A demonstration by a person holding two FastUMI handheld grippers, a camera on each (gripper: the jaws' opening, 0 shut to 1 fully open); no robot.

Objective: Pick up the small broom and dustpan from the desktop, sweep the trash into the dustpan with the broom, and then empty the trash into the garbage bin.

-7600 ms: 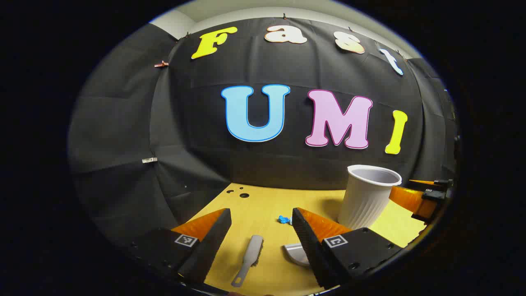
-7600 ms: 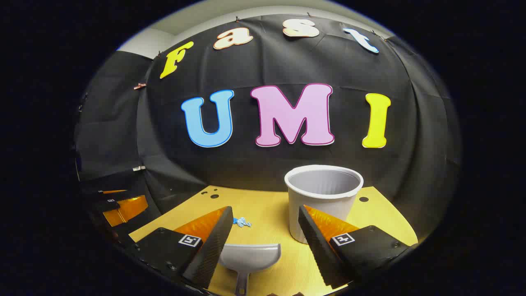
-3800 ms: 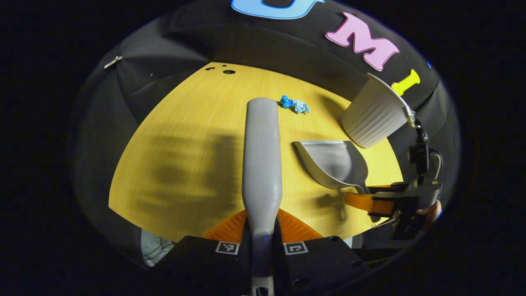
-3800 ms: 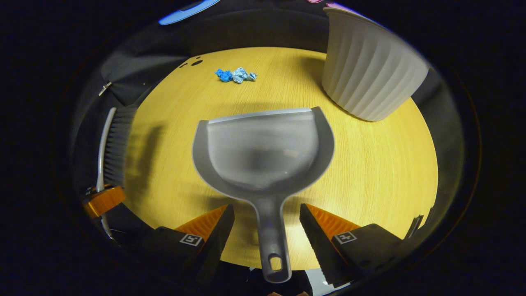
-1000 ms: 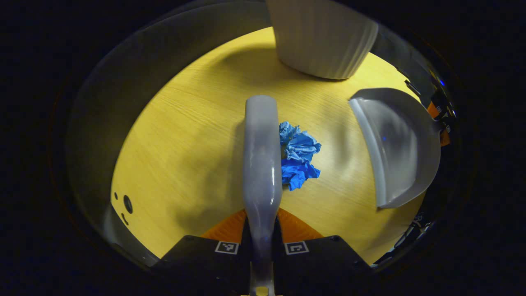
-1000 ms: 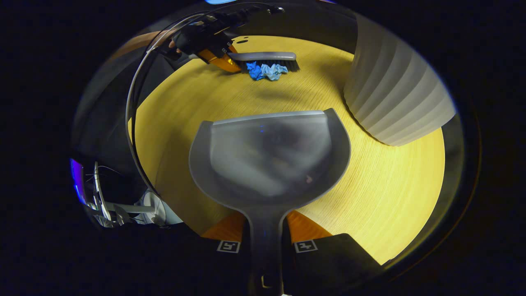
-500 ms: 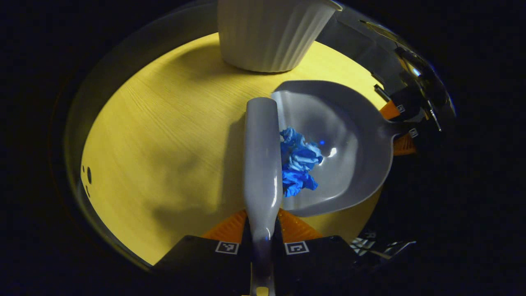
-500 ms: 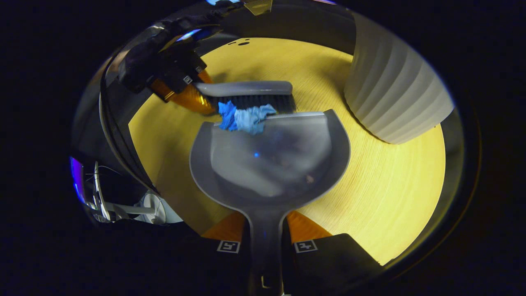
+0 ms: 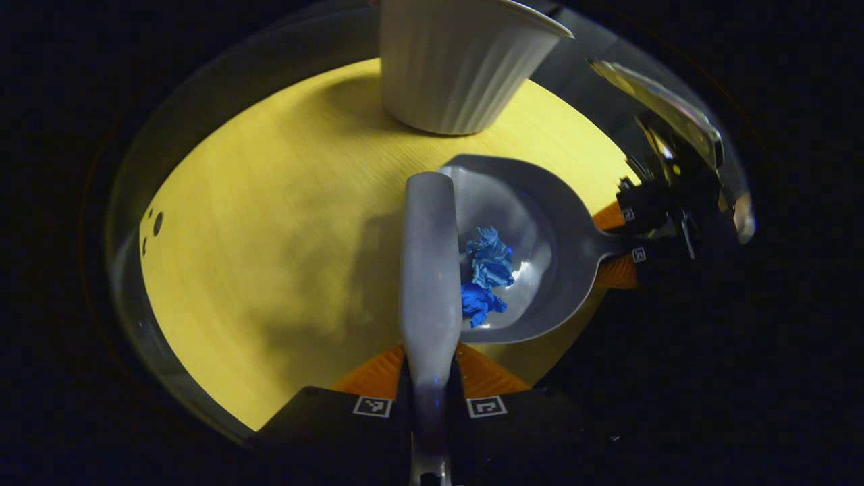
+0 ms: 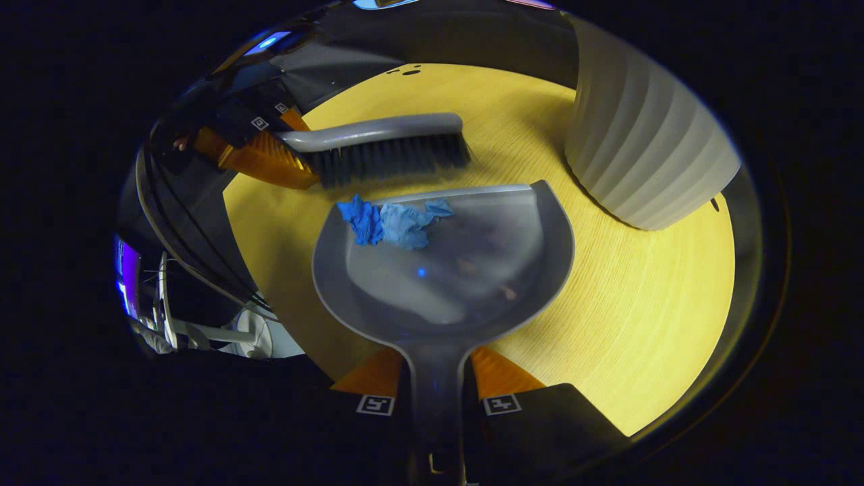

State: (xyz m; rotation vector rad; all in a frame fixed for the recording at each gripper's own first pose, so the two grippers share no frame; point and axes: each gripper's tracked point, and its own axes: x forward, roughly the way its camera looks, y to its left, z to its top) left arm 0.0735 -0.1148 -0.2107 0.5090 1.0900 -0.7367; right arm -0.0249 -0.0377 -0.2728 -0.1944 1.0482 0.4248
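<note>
Broom: grey plastic hand broom (image 10: pixel 378 145) clamped in left hand-held gripper (image 10: pixel 260 152), bristles just beyond the pan's lip.
Trash: crumpled blue paper (image 10: pixel 391 221) lying inside grey plastic dustpan (image 10: pixel 472 270), near its front edge.
Dustpan: handle gripped by right hand-held gripper (image 10: pixel 437 405), long axis pointing away across yellow wooden desk (image 10: pixel 641 297).
Bin: white ribbed garbage bin (image 10: pixel 641 155) standing right of the pan, nearer the right hand; likely next stop.

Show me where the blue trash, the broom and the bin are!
blue trash (image 10: pixel 395 223): right gripper view, crumpled middle.
broom (image 10: pixel 395 154): right gripper view, bristles.
bin (image 9: pixel 455 74): left gripper view, ribbed wall.
</note>
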